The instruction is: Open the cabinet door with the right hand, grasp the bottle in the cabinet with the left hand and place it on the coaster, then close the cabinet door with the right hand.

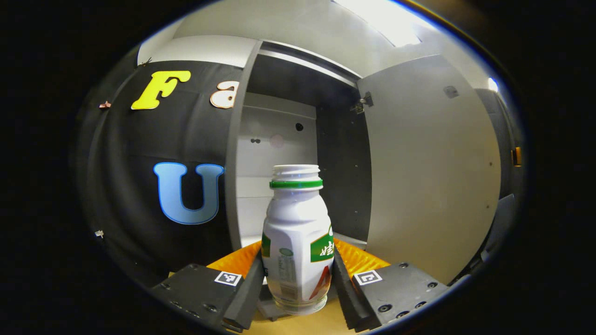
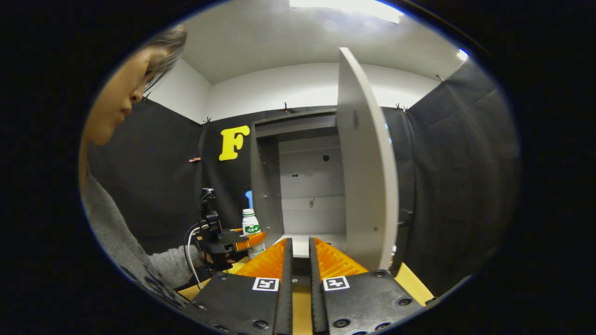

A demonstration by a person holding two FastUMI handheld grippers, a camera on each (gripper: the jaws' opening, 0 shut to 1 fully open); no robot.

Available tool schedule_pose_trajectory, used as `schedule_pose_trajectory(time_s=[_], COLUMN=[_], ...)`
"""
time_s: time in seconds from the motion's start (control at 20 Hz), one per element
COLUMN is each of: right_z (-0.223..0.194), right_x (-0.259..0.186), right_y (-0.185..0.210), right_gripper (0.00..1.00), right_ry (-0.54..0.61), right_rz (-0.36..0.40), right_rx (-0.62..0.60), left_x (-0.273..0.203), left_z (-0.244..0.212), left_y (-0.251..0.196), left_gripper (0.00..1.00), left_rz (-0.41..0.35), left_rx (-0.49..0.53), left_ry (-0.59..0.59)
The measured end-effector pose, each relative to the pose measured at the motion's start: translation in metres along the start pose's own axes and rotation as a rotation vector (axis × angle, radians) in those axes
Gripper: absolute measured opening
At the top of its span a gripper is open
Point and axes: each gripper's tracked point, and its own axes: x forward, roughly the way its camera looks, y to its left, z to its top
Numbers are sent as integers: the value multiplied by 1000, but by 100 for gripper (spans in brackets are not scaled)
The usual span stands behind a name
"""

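Left gripper view: one bottle (image 1: pixel 298 242) clamped in left gripper (image 1: pixel 298 284); right gripper (image 2: pixel 298 260) nearly together, one cabinet door (image 2: pixel 368 163) open

White, green-banded bottle (image 1: pixel 297 242) stands upright before the open cabinet door (image 1: pixel 430 163).

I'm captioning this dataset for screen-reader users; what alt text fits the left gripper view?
The left gripper holds an upright white bottle with a green neck ring between its fingers, in front of an open grey cabinet. The cabinet door stands swung out to the right.
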Motion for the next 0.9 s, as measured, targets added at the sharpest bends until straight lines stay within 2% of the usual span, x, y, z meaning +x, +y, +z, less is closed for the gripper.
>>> schedule_pose_trajectory(time_s=[0.05, 0.1, 0.15, 0.2, 0.25, 0.3, 0.4, 0.45, 0.6, 0.65, 0.7, 0.9], right_z=[-5, -14, -25, -37, -49, -58, -66, -71, -74, -77, -83, -125], right_x=[11, 23, 38, 55, 69, 79, 98, 107, 129, 136, 142, 161], right_y=[9, 15, 16, 20, 29, 37, 50, 52, 50, 49, 49, 53], right_gripper=[24, 27, 37, 62, 69, 84, 95, 99, 98, 94, 97, 97], right_ry=[11, 23, 38, 54, 69, 77, 72, 61, -18, -41, -54, -48], right_rz=[13, 18, 12, 10, 7, 9, 24, 22, -9, -12, -11, 5], right_rx=[-2, -13, -37, -57, -71, -77, -65, -62, -75, -82, -89, -113], left_x=[-17, -33, -47, -59, -70, -79, -101, -109, -123, -128, -132, -142], left_z=[-3, -6, -10, -12, -16, -22, -31, -36, -63, -76, -91, -162], left_y=[4, 8, 11, 16, 20, 23, 24, 22, 16, 12, 8, -8], left_gripper=[72, 72, 72, 73, 73, 73, 73, 73, 73, 73, 73, 73], left_rz=[10, 20, 27, 42, 53, 66, 88, 92, 83, 76, 73, 73], left_rx=[-7, -17, -31, -44, -52, -52, -25, -7, 3, -6, -21, -102], left_ry=[3, 6, 9, 9, 11, 14, 14, 13, 20, 28, 35, 59])
